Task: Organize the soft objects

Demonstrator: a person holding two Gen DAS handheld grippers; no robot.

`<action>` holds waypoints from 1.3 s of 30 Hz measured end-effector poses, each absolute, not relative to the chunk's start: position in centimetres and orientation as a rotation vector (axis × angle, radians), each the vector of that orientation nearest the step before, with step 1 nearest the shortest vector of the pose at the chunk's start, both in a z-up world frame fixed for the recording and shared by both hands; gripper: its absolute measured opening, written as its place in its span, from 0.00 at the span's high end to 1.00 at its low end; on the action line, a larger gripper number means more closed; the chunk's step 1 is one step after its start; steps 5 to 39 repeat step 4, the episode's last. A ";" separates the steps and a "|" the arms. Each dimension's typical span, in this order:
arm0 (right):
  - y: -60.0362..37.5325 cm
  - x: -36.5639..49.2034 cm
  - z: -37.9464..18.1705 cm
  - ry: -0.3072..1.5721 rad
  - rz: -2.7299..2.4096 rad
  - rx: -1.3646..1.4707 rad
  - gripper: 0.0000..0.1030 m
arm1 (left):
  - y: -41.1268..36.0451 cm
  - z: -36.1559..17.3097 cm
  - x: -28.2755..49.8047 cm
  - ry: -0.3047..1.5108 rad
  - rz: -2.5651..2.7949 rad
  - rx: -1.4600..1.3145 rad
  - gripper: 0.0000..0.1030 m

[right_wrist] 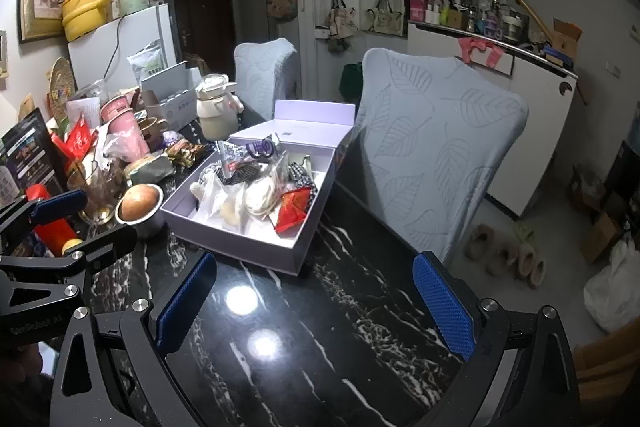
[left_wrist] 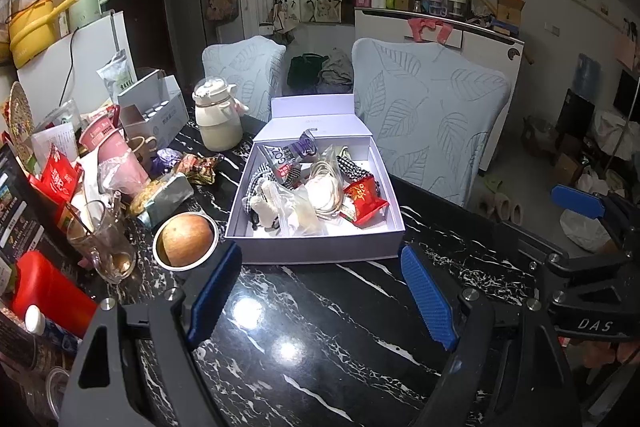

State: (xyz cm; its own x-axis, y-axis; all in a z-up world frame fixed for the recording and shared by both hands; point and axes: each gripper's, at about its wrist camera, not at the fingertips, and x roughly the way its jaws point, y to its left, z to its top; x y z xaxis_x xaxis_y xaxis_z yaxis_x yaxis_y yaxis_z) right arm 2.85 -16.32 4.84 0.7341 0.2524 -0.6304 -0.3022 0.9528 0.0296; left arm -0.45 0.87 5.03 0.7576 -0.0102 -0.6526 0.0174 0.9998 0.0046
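Observation:
An open lavender box (left_wrist: 312, 247) (right_wrist: 240, 247) stands on the black marble table. It holds soft things: a red snack packet (left_wrist: 364, 201) (right_wrist: 294, 207), clear plastic bags (left_wrist: 298, 207) (right_wrist: 224, 201), a checkered cloth (left_wrist: 256, 183) (right_wrist: 298, 173) and a purple-and-white packet (left_wrist: 292, 153) (right_wrist: 248, 151). My left gripper (left_wrist: 320, 291) is open and empty, just in front of the box. My right gripper (right_wrist: 316, 303) is open and empty, nearer than the box's front corner. The right gripper also shows at the right edge of the left wrist view (left_wrist: 580, 201).
Clutter fills the table's left side: a metal cup with an apple (left_wrist: 186, 241) (right_wrist: 140, 207), a glass mug (left_wrist: 100, 243), a red bottle (left_wrist: 48, 287), pink cups (left_wrist: 116, 151) and a cream teapot (left_wrist: 218, 119). Two leaf-patterned chairs (left_wrist: 432, 123) stand behind the table.

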 end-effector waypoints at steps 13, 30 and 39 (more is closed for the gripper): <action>-16.3 2.9 4.7 0.685 0.306 -0.077 0.03 | 0.8 4.9 -0.4 0.713 -0.019 0.011 0.20; -16.3 2.9 4.7 0.685 0.306 -0.077 0.03 | 0.8 4.9 -0.4 0.713 -0.019 0.011 0.20; -16.3 2.9 4.7 0.685 0.306 -0.077 0.03 | 0.8 4.9 -0.4 0.713 -0.019 0.011 0.20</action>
